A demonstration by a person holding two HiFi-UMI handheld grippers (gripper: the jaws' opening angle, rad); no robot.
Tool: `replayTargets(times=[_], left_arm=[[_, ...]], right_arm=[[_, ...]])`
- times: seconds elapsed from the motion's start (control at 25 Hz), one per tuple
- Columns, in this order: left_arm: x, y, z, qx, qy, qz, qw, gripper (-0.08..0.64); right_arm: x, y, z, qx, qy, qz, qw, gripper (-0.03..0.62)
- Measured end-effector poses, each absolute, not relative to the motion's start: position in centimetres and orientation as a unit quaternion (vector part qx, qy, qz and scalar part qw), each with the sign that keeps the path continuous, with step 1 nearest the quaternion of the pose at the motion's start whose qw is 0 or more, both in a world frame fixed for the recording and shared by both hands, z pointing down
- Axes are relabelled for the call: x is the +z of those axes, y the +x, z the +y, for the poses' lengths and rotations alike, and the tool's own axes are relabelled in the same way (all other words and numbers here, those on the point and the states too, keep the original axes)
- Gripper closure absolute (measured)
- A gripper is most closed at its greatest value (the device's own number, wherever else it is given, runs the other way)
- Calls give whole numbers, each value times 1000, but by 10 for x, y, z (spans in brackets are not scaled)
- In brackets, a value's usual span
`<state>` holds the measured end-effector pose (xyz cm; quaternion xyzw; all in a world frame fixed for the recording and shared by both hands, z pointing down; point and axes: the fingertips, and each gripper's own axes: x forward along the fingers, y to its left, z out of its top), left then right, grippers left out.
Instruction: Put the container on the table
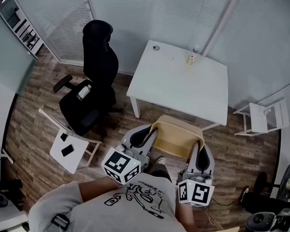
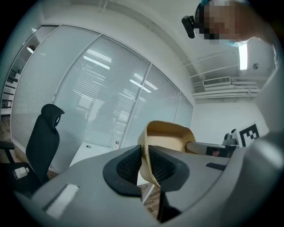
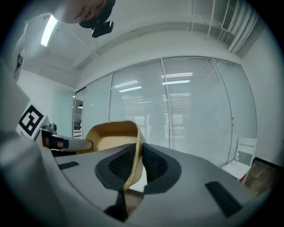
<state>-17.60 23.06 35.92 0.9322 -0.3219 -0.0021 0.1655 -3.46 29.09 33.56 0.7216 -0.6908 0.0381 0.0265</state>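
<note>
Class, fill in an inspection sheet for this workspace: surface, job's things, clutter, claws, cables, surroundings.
Surface: white table, ahead of the claws.
Job's things: tan container, held in the air short of the table's near edge.
Clutter: small bottle at the table's far edge; second bottle on the black office chair; dark items on a side table.
Claws: left claw shut on the container's left wall; right claw shut on its right wall.
Cables: thin dark cable on the floor, it seems.
Surroundings: wood floor, blinds, white chair.
</note>
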Motion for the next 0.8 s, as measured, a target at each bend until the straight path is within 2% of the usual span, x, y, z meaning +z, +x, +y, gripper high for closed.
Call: replayTargets(times=[0.36,0.8], left_arm=[[367,-152,202,8,931,-324,170,529],[367,-53,129,18,929,-321,183,522]], right_arm=[[347,-9,259,52,717,-695,27,565],[350,90,183,50,704,-707,41,565]])
